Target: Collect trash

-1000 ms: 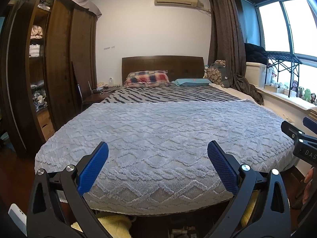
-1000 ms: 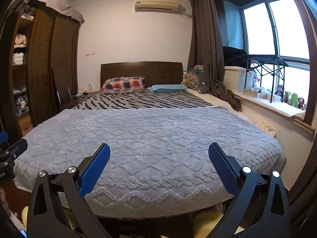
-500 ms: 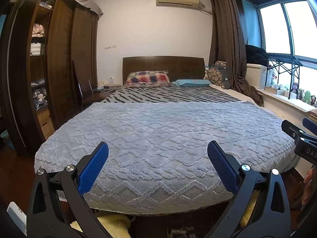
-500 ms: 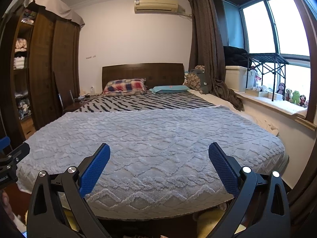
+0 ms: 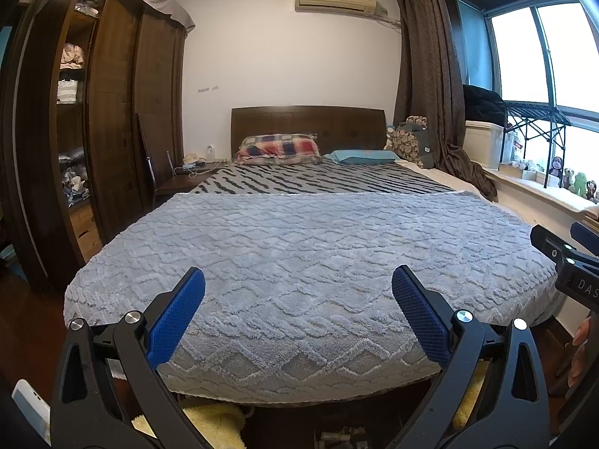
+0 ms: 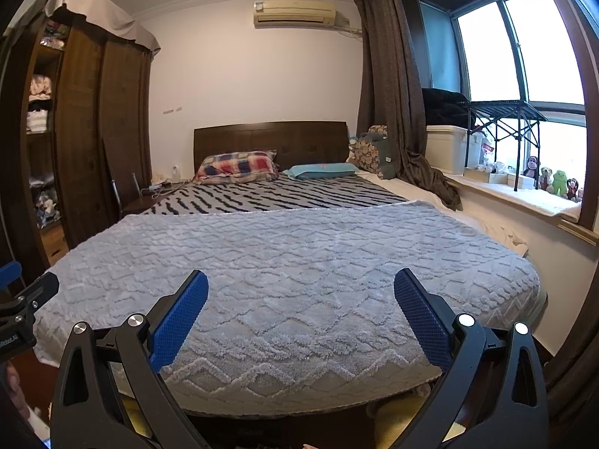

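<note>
- The left gripper [image 5: 298, 310] is held at the foot of the bed, its two blue fingers [image 5: 176, 316] spread wide with nothing between them.
- The right gripper [image 6: 300, 312] is held the same way, wide apart and empty, and both point along the bed toward the headboard [image 6: 269, 138].
- Just ahead of both grippers and a little below their fingertips lies a grey textured blanket [image 5: 299, 262]; its long side runs across, from left to right of the grippers.
- Farther ahead, past the blanket, I see a striped sheet [image 6: 277, 196], then a plaid pillow [image 5: 279, 146] and a teal pillow [image 5: 361, 157] against the headboard.
- I cannot find any piece of trash on the bed, so its place and direction I cannot tell.
- Below the left gripper, under the bed edge, some small objects [image 5: 342, 436] lie on the dark floor, but they are too small to identify.
- Something yellow and fluffy [image 5: 213, 422] is also under the bed edge, below the left gripper.
- To the far left of the grippers stands a dark wooden wardrobe [image 5: 112, 119]; to the right is a windowsill with small toy figures [image 6: 554, 181].
</note>
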